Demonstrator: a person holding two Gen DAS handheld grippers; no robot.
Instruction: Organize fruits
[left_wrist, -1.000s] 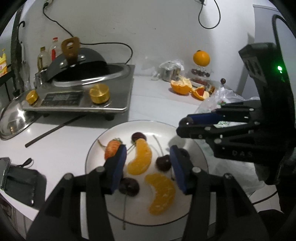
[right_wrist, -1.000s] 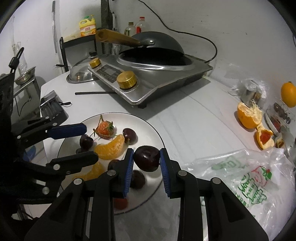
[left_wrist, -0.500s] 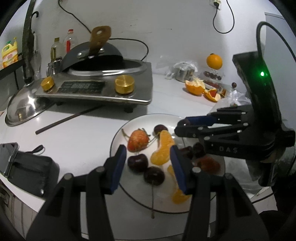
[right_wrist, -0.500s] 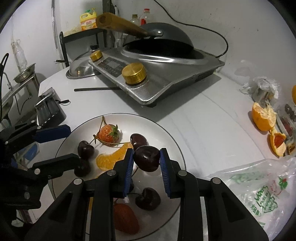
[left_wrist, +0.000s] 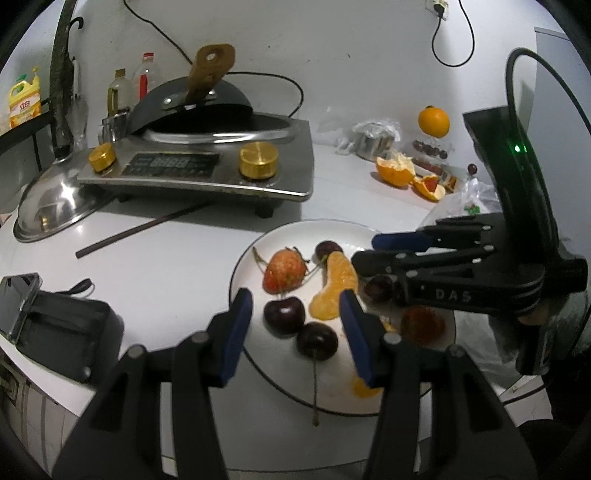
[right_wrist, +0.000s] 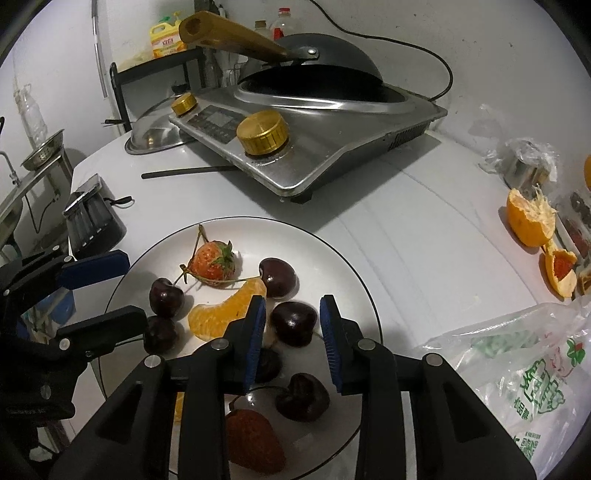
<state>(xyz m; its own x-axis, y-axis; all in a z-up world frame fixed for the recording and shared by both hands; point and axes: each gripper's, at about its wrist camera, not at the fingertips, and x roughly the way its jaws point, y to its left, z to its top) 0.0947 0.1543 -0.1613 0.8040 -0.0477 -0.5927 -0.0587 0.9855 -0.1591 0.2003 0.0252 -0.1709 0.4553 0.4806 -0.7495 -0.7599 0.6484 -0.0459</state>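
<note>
**Fruit gathered on a white plate, both grippers spread above it**

A round white plate (right_wrist: 343, 266) with a thin dark rim sits on the white desk (right_wrist: 424, 240), in front of a steel cooker (right_wrist: 332, 147) with gold knobs. On the plate lie dark, glossy cherries, orange segments and two strawberries.

The right gripper (right_wrist: 291, 332) hangs over the plate with its blue-padded fingers (right_wrist: 256, 332) spread wide. A cherry (right_wrist: 293, 323) lies on the plate between them, touching neither pad. It is nearly black, with a soft shine. Just to its left rests an orange segment (right_wrist: 221, 314), pale and curved. Beyond it lies a red strawberry (right_wrist: 212, 264) with green leaves. Another cherry (right_wrist: 304, 397) and a darker strawberry (right_wrist: 251, 443) lie nearer the camera, partly hidden by the gripper.

The left gripper (left_wrist: 295, 332) is also spread wide and holds nothing. Between its fingers, on the plate, two cherries (left_wrist: 284, 315) lie side by side, one with a long stem.

Off to the right lie orange peels (right_wrist: 532, 221) and a clear plastic bag (right_wrist: 517, 369) with green print.
</note>
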